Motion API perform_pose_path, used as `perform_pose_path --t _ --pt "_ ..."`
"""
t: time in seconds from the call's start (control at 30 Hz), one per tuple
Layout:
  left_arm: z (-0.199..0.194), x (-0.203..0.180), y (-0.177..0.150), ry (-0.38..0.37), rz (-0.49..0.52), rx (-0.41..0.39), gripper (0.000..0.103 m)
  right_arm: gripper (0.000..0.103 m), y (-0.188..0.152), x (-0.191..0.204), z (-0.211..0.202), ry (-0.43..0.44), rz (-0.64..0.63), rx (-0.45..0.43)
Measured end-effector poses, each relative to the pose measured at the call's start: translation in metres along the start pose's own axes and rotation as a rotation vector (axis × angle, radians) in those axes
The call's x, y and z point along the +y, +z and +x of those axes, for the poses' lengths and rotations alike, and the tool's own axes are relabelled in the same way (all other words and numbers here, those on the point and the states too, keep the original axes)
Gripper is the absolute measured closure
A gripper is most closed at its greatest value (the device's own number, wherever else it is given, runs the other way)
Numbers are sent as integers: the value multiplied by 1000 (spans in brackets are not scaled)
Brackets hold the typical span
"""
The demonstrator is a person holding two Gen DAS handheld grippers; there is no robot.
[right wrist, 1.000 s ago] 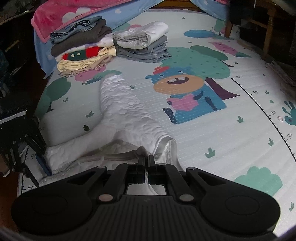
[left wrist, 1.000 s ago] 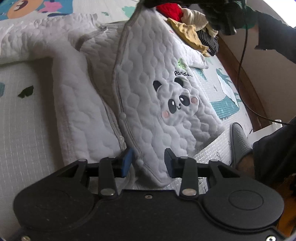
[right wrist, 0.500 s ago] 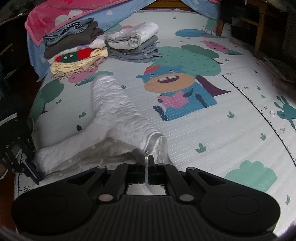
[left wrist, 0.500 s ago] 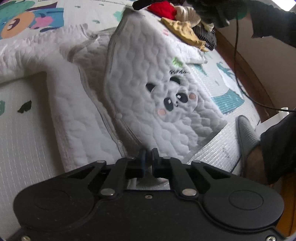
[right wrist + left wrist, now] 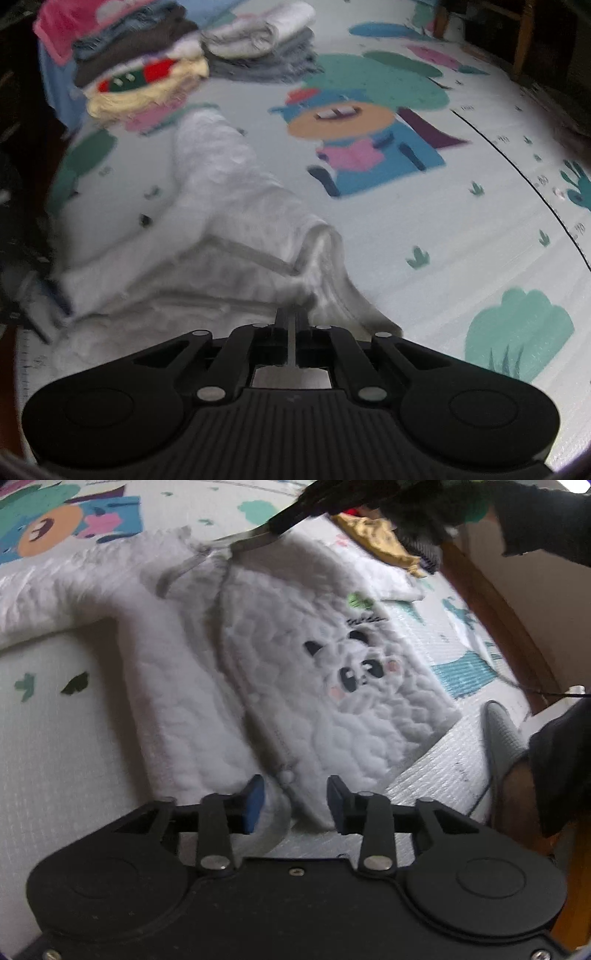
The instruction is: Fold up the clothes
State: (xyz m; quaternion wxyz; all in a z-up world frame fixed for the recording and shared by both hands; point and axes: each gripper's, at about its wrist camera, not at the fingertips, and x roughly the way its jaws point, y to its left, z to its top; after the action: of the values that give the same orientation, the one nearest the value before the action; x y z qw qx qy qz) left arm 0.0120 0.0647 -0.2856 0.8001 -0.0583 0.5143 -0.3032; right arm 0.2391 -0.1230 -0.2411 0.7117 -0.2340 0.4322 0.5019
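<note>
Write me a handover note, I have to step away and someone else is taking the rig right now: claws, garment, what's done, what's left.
Left claw: open, fingers either side of the bottom hem of the white quilted panda jacket, gripping nothing.
Right claw: shut on the jacket's grey-trimmed collar edge, lifting it slightly off the cartoon play mat.
Done: the panda front panel lies folded over the body; one sleeve is still stretched out toward the two stacks of folded clothes at the mat's far end.
Left: probably regrip the hem, fold in the sleeve, fold the jacket in half and add it to a stack.
</note>
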Motion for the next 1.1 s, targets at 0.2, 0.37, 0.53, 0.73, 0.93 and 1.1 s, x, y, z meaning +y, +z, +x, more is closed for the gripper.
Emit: perform_pose_path --t 0.2,0.37,0.53,0.73,0.93,1.1 --pt "14 4 3 16 12 -7 80 74 2 -16 15 -47 29 8" --pt "12 -3 6 14 48 -13 91 67 5 -15 27 37 37 57" --pt "21 -3 6 29 51 5 91 81 7 -7 34 29 9 79" --pt "19 -5 6 -9 49 -15 98 97 11 0 22 48 -54 57" --pt "-11 -8 9 -19 87 -58 99 98 27 -4 1 90 -20 -35" --pt "-30 -6 13 -27 78 -89 99 98 32 -7 16 113 24 -40"
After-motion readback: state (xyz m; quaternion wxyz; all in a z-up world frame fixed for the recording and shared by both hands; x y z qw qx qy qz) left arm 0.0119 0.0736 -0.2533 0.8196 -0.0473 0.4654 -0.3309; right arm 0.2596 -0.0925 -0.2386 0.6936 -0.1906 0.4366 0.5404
